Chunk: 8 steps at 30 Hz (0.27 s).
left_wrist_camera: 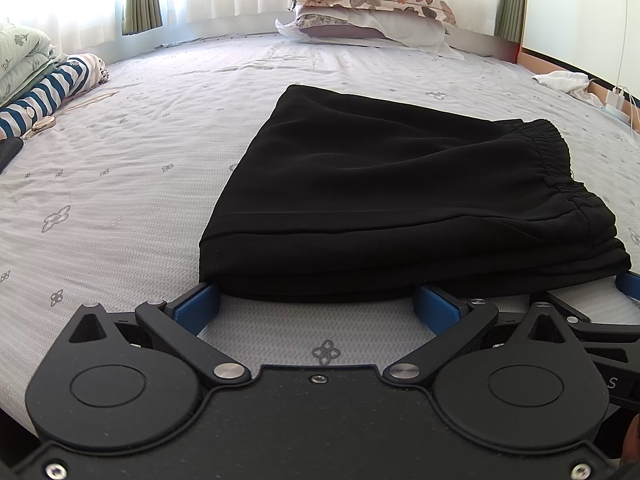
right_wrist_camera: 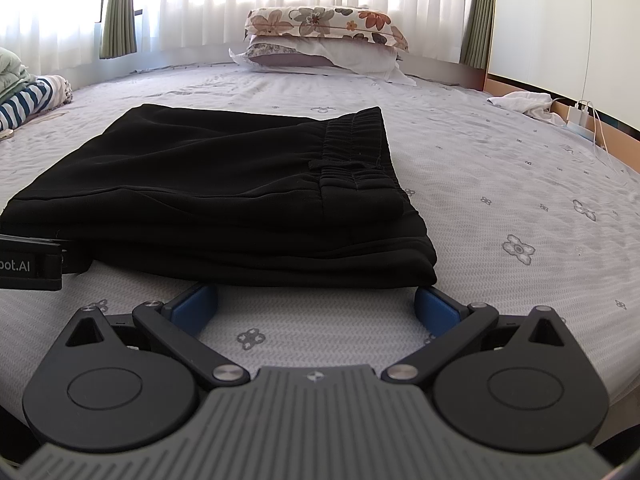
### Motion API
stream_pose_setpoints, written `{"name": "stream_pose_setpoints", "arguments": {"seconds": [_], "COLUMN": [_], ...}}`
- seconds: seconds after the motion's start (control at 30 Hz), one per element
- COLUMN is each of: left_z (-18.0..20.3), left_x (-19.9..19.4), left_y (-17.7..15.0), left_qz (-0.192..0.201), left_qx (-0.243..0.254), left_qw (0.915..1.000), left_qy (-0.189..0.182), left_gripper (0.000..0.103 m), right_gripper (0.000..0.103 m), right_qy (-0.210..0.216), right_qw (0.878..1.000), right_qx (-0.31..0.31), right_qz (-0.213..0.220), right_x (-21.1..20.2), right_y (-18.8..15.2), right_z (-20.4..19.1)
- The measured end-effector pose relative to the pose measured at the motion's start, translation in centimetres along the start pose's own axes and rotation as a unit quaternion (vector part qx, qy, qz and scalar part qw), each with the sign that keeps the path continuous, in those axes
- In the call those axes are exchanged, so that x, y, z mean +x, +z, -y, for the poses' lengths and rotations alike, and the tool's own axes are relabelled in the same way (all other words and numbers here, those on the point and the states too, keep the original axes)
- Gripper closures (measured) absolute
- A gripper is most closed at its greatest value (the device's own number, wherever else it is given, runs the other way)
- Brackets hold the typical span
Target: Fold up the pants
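Observation:
Black pants (left_wrist_camera: 384, 184) lie folded in a thick stack on the bed, elastic waistband on the right side; they also show in the right wrist view (right_wrist_camera: 224, 196). My left gripper (left_wrist_camera: 316, 300) is open, its blue fingertips spread wide and tucked at the near edge of the stack. My right gripper (right_wrist_camera: 316, 300) is open too, its blue fingertips at the near edge under the stack's right corner. The right gripper shows at the right edge of the left wrist view (left_wrist_camera: 600, 320); the left gripper's body shows at the left edge of the right wrist view (right_wrist_camera: 28, 264).
The bed sheet (left_wrist_camera: 140, 184) is pale grey with small flower prints. Two stacked pillows (left_wrist_camera: 372, 12) lie at the far end under curtains. Folded bedding and striped cloth (left_wrist_camera: 44, 84) lie at the left. A white cloth (right_wrist_camera: 524, 104) and charger cables (right_wrist_camera: 580, 116) lie at the right edge.

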State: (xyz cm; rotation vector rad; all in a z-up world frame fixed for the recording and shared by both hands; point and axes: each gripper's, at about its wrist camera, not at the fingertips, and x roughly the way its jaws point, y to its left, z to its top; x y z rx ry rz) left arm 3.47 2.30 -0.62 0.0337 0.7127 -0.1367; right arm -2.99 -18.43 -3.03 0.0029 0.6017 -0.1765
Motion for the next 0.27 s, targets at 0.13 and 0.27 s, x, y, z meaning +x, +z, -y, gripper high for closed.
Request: {"name": "stream_pose_setpoints", "arguments": {"seconds": [0.13, 0.27], "left_z": [-0.07, -0.16], "left_x": [-0.02, -0.08], "left_y": [0.05, 0.08], "left_qz": [0.001, 0.002], "left_qx": [0.001, 0.003], "left_qw": [1.0, 1.0], "left_qy": [0.0, 0.0], "left_gripper": [0.0, 0.0], "right_gripper": [0.0, 0.0], "right_qy": [0.0, 0.0], "right_qw": [1.0, 1.0], "right_qx": [0.0, 0.0], "right_qz": [0.0, 0.0], "right_x": [0.0, 0.02], "right_y": [-0.03, 0.0], "right_z": [-0.01, 0.0]}}
